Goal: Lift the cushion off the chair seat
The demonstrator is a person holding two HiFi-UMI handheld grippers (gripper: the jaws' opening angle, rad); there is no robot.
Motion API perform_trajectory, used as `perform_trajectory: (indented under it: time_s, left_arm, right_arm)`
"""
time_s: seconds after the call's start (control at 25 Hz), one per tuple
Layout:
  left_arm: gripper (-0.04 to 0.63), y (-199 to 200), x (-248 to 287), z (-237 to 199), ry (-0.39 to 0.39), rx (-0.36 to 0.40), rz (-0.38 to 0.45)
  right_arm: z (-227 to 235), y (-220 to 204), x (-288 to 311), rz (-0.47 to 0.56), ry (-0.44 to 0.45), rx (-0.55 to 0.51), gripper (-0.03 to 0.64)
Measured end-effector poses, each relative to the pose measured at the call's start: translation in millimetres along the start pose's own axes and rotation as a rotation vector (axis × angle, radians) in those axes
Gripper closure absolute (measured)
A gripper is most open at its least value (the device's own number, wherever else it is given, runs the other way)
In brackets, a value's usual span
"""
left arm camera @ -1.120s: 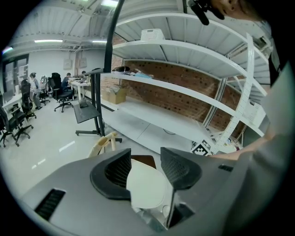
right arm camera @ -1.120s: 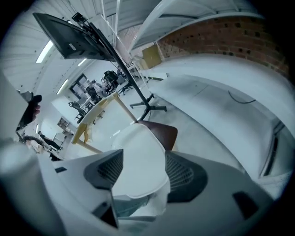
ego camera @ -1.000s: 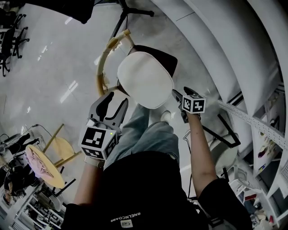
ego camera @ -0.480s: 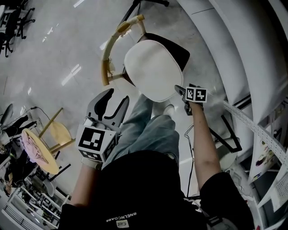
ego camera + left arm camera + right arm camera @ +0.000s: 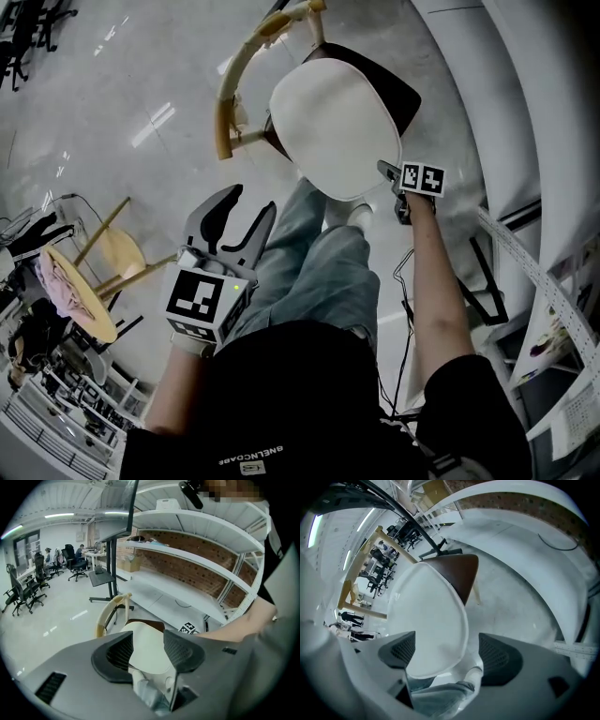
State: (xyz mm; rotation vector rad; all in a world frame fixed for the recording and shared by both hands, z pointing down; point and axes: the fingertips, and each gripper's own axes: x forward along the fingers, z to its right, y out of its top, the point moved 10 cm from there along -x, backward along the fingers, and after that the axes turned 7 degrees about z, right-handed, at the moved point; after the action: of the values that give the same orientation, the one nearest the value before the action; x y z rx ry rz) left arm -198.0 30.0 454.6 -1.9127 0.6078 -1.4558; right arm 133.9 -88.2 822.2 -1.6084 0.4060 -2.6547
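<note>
A white oval cushion [image 5: 333,127] lies on the dark brown chair seat [image 5: 398,82], which has a curved wooden backrest [image 5: 234,89]. My right gripper [image 5: 386,174] hovers at the cushion's near right rim. In the right gripper view its jaws [image 5: 447,651] stand wide open with the cushion's edge [image 5: 461,620] showing between them, and the pads do not touch it. My left gripper [image 5: 242,211] is open over the floor, short of the chair on its left side. Its view shows the cushion [image 5: 146,644] beyond the open jaws [image 5: 147,649].
The person's jeans-clad legs [image 5: 319,272] and shoes stand right at the chair's front. A wooden stool with a pink cloth [image 5: 75,291] stands at the left. White shelving [image 5: 534,122] runs along the right, and a black cable [image 5: 405,281] lies on the floor.
Both grippers have come down toward the chair. The right one has sunk further and sits closer to the cushion's near right rim. The cushion has not moved on the seat.
</note>
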Motion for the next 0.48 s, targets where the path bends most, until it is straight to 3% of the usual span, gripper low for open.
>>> perform_trajectory:
  time_s: [0.48]
  left_arm:
    - [0.396, -31.9, 2.1, 5.6, 0.059, -0.046, -0.06]
  right_arm:
    - [11.0, -5.4, 42.4, -0.079, 0.048, 0.017, 0.212]
